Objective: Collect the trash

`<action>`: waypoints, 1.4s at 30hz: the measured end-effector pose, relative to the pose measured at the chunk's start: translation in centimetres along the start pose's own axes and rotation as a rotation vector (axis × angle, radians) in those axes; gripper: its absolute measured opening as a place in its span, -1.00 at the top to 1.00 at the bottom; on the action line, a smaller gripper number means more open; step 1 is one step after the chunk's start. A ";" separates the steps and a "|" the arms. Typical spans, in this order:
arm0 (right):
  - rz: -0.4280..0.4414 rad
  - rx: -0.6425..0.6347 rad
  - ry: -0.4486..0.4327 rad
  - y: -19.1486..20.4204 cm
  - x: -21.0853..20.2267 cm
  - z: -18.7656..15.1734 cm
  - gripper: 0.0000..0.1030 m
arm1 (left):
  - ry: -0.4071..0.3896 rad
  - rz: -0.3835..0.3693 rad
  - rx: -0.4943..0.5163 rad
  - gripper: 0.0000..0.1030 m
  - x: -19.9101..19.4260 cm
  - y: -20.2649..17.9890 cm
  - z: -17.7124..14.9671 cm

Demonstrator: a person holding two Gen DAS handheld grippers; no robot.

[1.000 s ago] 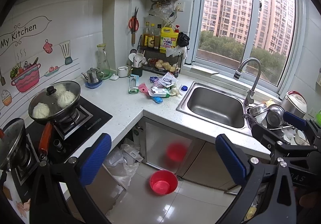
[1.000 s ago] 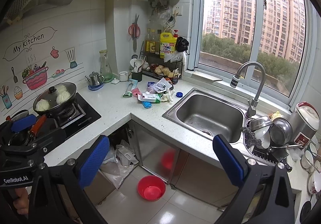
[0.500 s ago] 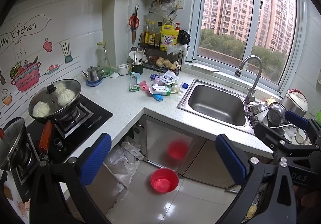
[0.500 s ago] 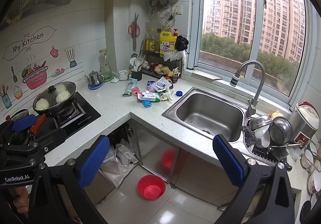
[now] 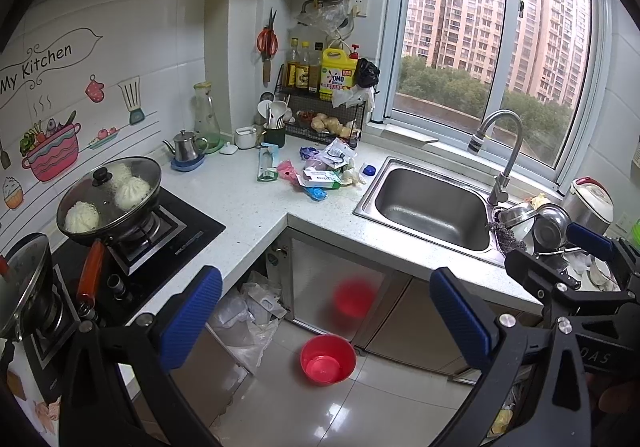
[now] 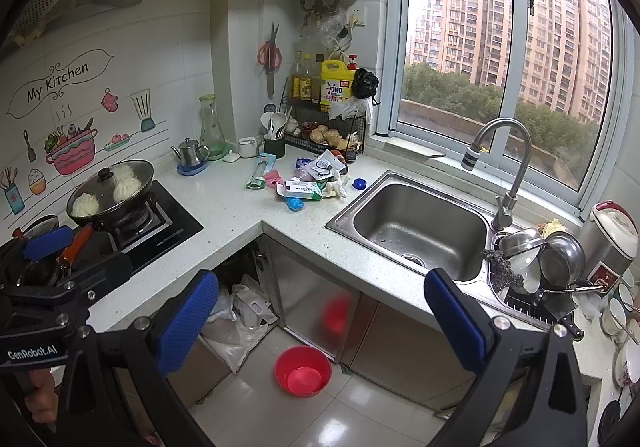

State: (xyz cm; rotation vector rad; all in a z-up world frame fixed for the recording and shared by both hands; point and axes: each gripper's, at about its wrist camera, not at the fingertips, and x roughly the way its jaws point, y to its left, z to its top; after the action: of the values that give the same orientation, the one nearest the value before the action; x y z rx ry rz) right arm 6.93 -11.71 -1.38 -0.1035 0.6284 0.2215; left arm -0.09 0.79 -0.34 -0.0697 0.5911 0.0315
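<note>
Trash pile [image 5: 320, 173] untouched on the counter [image 5: 240, 203], well ahead of both tongs. Left gripper [image 5: 326, 319] and right gripper [image 6: 320, 317] gape wide, empty; nothing collected yet.

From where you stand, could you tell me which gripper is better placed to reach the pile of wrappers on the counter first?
Neither clearly. Left gripper and right gripper both hang open, far back from the pile of wrappers. The right sits marginally more square to it, the left nearer the stove.
</note>
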 end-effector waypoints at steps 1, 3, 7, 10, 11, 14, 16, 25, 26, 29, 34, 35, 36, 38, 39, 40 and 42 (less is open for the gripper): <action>-0.001 0.000 0.000 0.0 0.0 0.0 -1.00 | 0.000 -0.001 0.001 -1.00 0.0 0.0 0.0; 0.000 0.000 0.003 0.0 0.0 0.0 -1.00 | 0.001 -0.003 0.004 -1.00 0.1 0.0 0.0; -0.002 -0.002 0.005 0.1 0.1 0.0 -1.00 | -0.001 -0.003 0.012 -1.00 0.5 0.0 0.0; -0.006 -0.007 0.012 0.2 0.4 -0.1 -1.00 | 0.003 0.001 0.018 -1.00 1.1 0.1 0.0; -0.008 -0.010 0.017 0.2 0.6 -0.1 -1.00 | 0.012 0.000 0.019 -1.00 1.4 0.2 0.0; -0.011 -0.011 0.041 0.3 1.6 -0.2 -1.00 | 0.035 -0.004 0.027 -1.00 2.5 0.5 0.0; -0.010 -0.010 0.058 0.4 2.3 -0.2 -1.00 | 0.033 0.001 0.038 -1.00 3.0 0.7 0.0; -0.016 -0.027 0.088 0.8 5.7 0.9 -1.00 | 0.117 0.025 0.081 -1.00 7.7 2.0 1.1; -0.013 -0.026 0.091 0.7 6.2 1.0 -1.00 | 0.109 0.032 0.088 -1.00 8.1 1.9 1.2; 0.014 -0.025 0.108 0.1 8.1 1.8 -1.00 | 0.140 0.034 0.094 -1.00 10.2 2.0 2.0; 0.036 -0.025 0.135 -1.5 12.6 3.7 -1.00 | 0.182 0.027 0.065 -1.00 14.9 1.8 3.8; 0.042 -0.023 0.142 -2.0 13.8 4.2 -1.00 | 0.186 0.033 0.064 -1.00 15.9 1.7 4.2; 0.048 -0.021 0.148 -2.5 15.0 4.7 -1.00 | 0.189 0.045 0.058 -1.00 17.3 1.7 4.8; 0.070 -0.027 0.155 -3.4 17.5 5.9 -1.00 | 0.198 0.059 0.034 -1.00 19.6 1.5 5.9; 0.036 -0.038 0.122 -4.0 18.8 6.7 -1.00 | 0.205 0.057 0.013 -1.00 21.2 1.5 6.7; 0.043 -0.045 0.124 -4.5 20.1 7.5 -1.00 | 0.209 0.054 -0.010 -1.00 22.4 1.6 7.5; 0.068 -0.057 0.140 -5.7 23.1 9.4 -1.00 | 0.218 0.057 -0.055 -1.00 24.9 1.6 8.9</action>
State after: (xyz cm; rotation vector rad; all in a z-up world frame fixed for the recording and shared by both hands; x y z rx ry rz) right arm 31.85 -11.68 -7.32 -0.1534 0.7655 0.2997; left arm 25.45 3.26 -6.98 -0.1106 0.8101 0.0968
